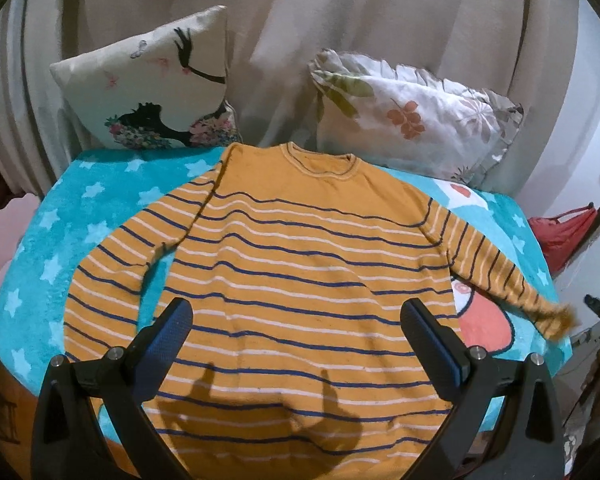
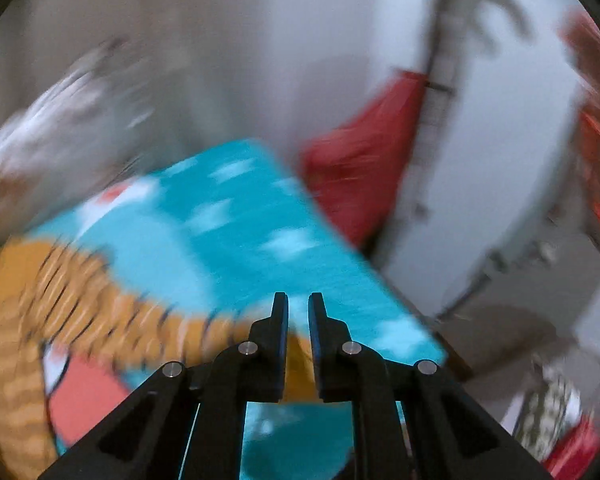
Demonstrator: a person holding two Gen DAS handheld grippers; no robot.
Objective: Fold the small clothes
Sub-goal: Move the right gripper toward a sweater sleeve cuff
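Observation:
An orange sweater (image 1: 300, 272) with blue and white stripes lies flat, neck away from me, on a turquoise star blanket (image 1: 80, 216). My left gripper (image 1: 296, 324) is open and empty, hovering above the sweater's lower body. In the blurred right wrist view, my right gripper (image 2: 298, 312) is nearly shut on the cuff of the sweater's right sleeve (image 2: 298, 364), with the sleeve (image 2: 120, 312) trailing off to the left over the blanket (image 2: 260, 232). The lifted cuff (image 1: 556, 316) also shows in the left wrist view, at the blanket's right edge.
Two printed pillows (image 1: 152, 92) (image 1: 412, 116) lean against a beige curtain (image 1: 340, 12) behind the sweater. A red bag (image 1: 560, 236) hangs right of the bed, also in the right wrist view (image 2: 360, 152). The blanket's right edge (image 2: 360, 256) drops off beside it.

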